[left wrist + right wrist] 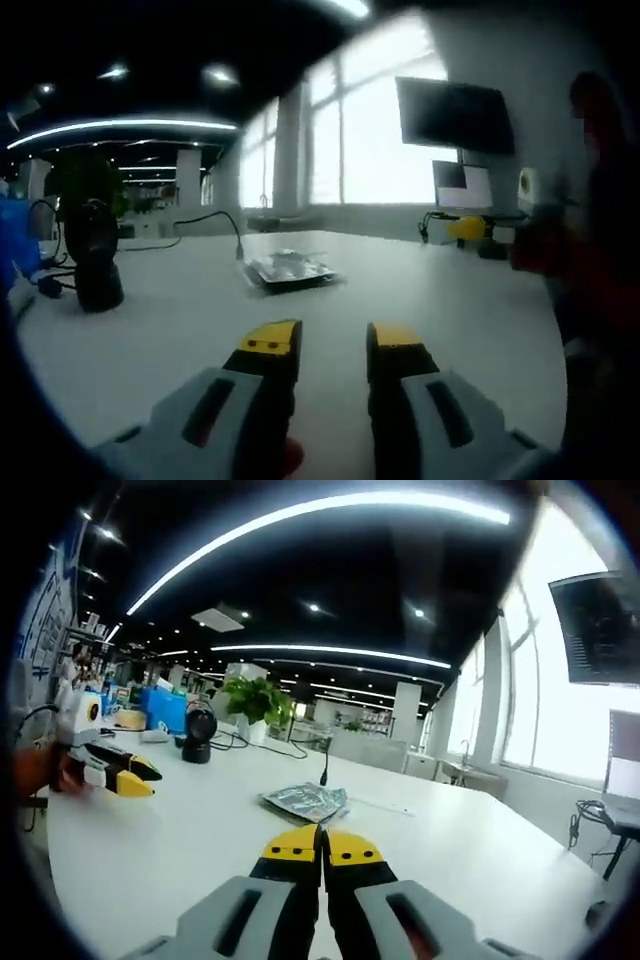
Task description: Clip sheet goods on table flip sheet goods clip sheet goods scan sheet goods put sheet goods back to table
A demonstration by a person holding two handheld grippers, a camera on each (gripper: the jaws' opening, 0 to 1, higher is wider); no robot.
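A: Where is the sheet goods packet (289,268) being seen?

B: It is lying flat on the white surface (420,290), ahead of the jaws of both grippers and apart from them. Nothing is being held.

A: And the jaws?

B: The left gripper (332,345) is being kept with jaws spread; the right gripper (322,847) with jaws pressed together, empty.

A: So how far is the task?

B: No clipping is being done at this moment. Whether the flip and the scan are finished cannot be told.
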